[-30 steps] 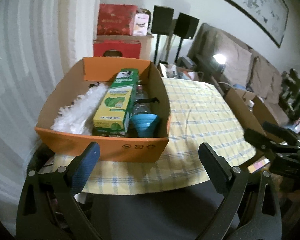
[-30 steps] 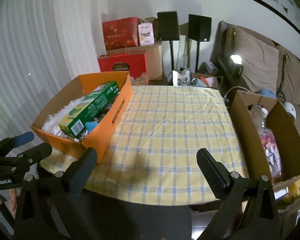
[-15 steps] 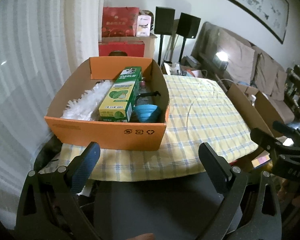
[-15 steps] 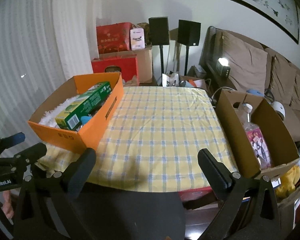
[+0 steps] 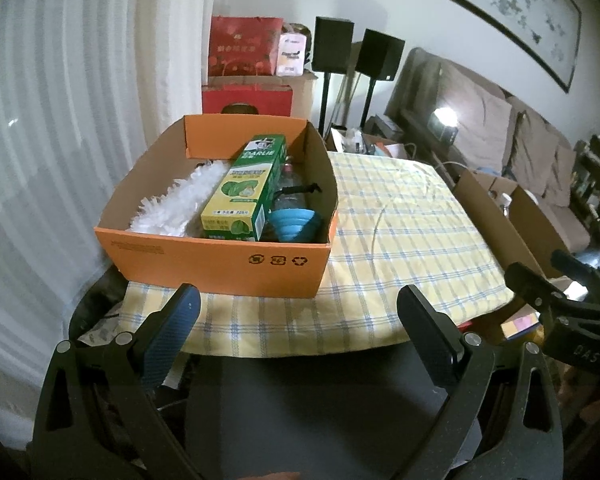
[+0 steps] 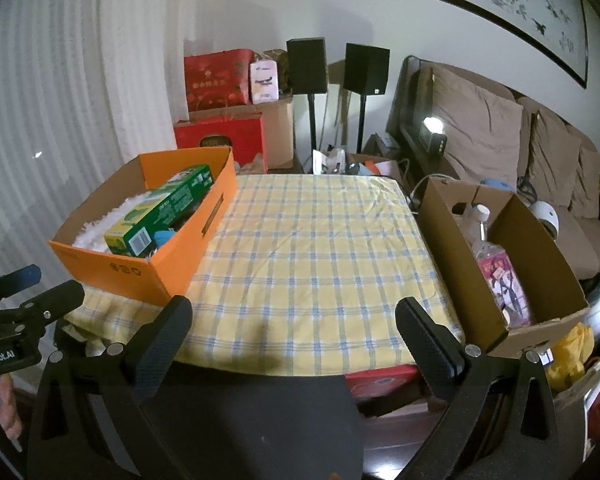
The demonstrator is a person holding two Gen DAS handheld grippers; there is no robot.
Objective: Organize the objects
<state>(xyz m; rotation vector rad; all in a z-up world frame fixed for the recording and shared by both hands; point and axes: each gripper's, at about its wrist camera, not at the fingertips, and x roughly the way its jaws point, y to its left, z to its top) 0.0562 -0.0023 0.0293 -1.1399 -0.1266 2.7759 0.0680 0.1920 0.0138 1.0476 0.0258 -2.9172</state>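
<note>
An orange cardboard box (image 5: 220, 258) stands on the left of a table with a yellow checked cloth (image 5: 400, 232). In it lie a green toothpaste carton (image 5: 246, 188), a white fluffy duster (image 5: 180, 200), a blue cup (image 5: 294, 228) and a clear bottle (image 5: 290, 196). My left gripper (image 5: 298, 308) is open and empty, held back from the table's near edge in front of the box. My right gripper (image 6: 294, 320) is open and empty before the table's near edge. The orange box also shows in the right wrist view (image 6: 172, 252).
A brown cardboard box (image 6: 540, 264) at the table's right holds a clear bottle (image 6: 480, 232) and pink packets. Red gift boxes (image 6: 216, 80), two black speakers (image 6: 306, 66) and a brown sofa (image 6: 500, 140) stand behind. A white curtain (image 5: 60, 120) hangs at the left.
Both grippers have drawn back and up from the table, so the table and boxes look smaller and farther. Both stay open and empty.
</note>
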